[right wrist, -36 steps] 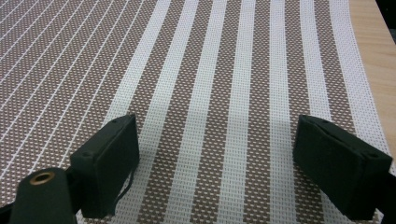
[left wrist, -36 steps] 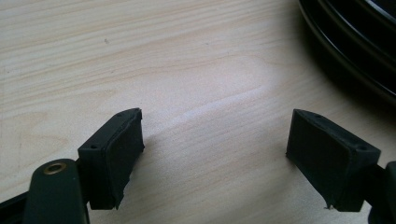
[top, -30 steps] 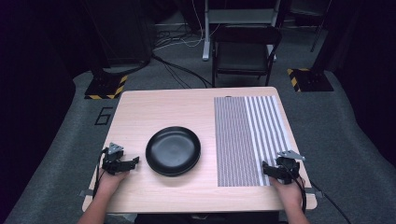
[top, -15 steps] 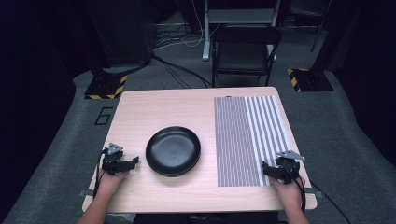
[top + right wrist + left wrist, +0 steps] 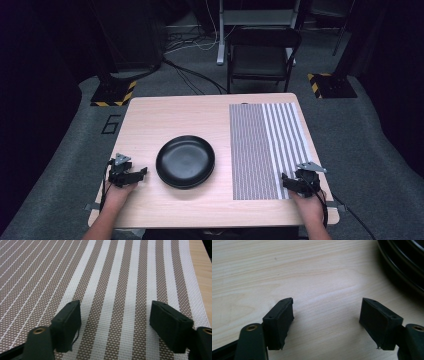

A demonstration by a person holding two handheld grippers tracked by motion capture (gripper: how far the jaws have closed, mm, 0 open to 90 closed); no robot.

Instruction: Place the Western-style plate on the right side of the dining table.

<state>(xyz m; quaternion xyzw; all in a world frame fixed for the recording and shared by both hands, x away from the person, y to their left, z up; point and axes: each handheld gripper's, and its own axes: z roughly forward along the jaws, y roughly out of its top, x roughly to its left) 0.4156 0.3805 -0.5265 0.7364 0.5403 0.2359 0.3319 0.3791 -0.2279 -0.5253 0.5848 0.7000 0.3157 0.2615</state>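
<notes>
A black plate sits near the middle of the wooden table; its rim curves past the upper right of the left gripper view. A brown-and-white striped placemat covers the table's right part. My left gripper rests on the table left of the plate, open, with bare wood between its fingers. Over the mat's near right corner my right gripper stands open, and the striped weave lies between its fingers.
A dark folding chair stands behind the table's far edge. Cables run over the grey floor, and two hazard-striped bases flank the table. The table's right edge lies just beyond the mat.
</notes>
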